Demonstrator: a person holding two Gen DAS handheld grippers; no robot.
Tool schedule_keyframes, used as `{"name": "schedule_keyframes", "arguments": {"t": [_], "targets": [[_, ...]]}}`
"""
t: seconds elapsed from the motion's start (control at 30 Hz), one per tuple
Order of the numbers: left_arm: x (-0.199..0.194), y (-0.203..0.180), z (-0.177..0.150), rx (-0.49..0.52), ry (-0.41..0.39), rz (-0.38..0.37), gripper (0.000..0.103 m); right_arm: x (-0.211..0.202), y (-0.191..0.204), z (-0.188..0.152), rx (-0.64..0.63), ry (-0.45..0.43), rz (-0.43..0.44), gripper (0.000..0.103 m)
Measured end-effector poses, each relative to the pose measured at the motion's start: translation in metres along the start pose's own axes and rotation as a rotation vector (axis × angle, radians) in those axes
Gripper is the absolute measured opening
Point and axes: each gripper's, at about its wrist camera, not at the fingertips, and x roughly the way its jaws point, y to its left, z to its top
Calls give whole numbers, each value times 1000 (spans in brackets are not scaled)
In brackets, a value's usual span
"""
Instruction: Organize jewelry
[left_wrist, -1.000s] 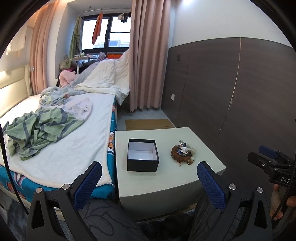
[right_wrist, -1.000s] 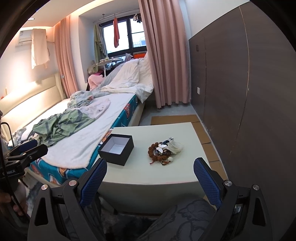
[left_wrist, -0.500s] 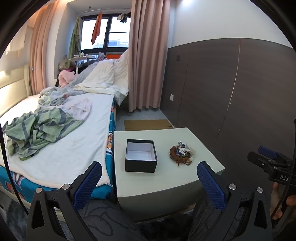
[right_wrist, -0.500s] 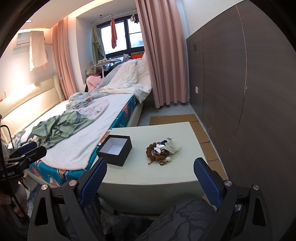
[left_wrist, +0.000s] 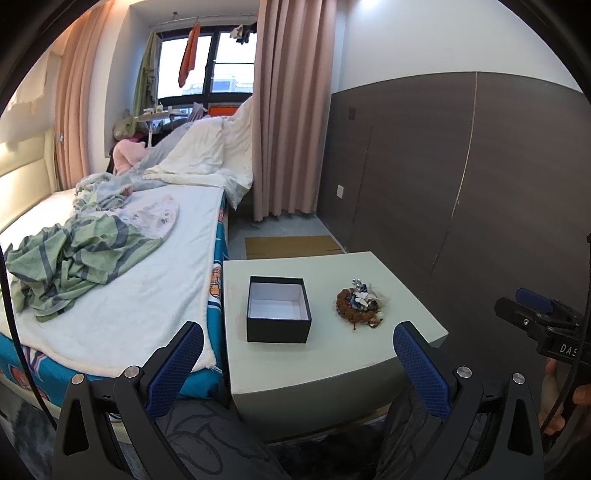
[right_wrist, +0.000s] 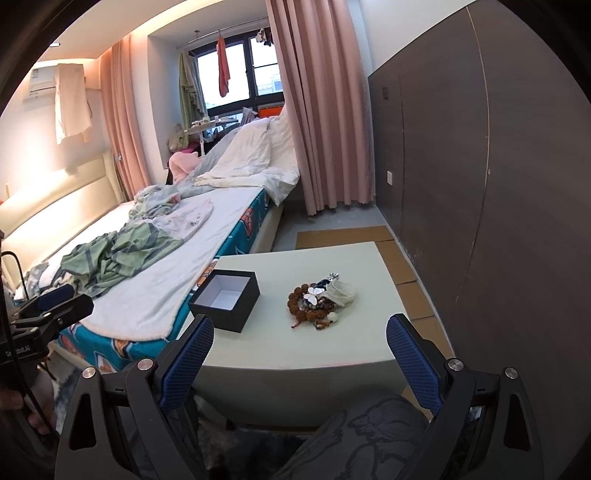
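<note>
An open black box with a white inside (left_wrist: 279, 314) (right_wrist: 225, 300) sits on the pale green table (left_wrist: 332, 354) (right_wrist: 295, 347). To its right lies a pile of jewelry (left_wrist: 360, 307) (right_wrist: 319, 301): brown bead strings, dark beads, a white flower piece. My left gripper (left_wrist: 297, 345) is open and empty, held in front of the table's near edge. My right gripper (right_wrist: 300, 338) is open and empty, also short of the table. Each gripper shows at the edge of the other's view.
A bed (left_wrist: 129, 288) with crumpled green-striped and white bedding adjoins the table's left side. A dark panelled wall (left_wrist: 461, 184) runs along the right. Pink curtains (left_wrist: 288, 110) and cardboard on the floor (left_wrist: 291, 246) lie beyond the table.
Both views have shifted slightly; the table and box sit a little lower and nearer in the frames. Both grippers stay open and empty.
</note>
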Motion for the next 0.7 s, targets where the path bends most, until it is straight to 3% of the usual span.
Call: {"name": "schedule_keyframes", "arguments": {"t": [0.33, 0.7], "targets": [[28, -8, 8, 19, 32, -37, 102, 14, -20, 2, 39, 27, -35, 95], [83, -33, 27, 75, 72, -91, 102, 46, -70, 1, 127, 47, -57, 95]]}}
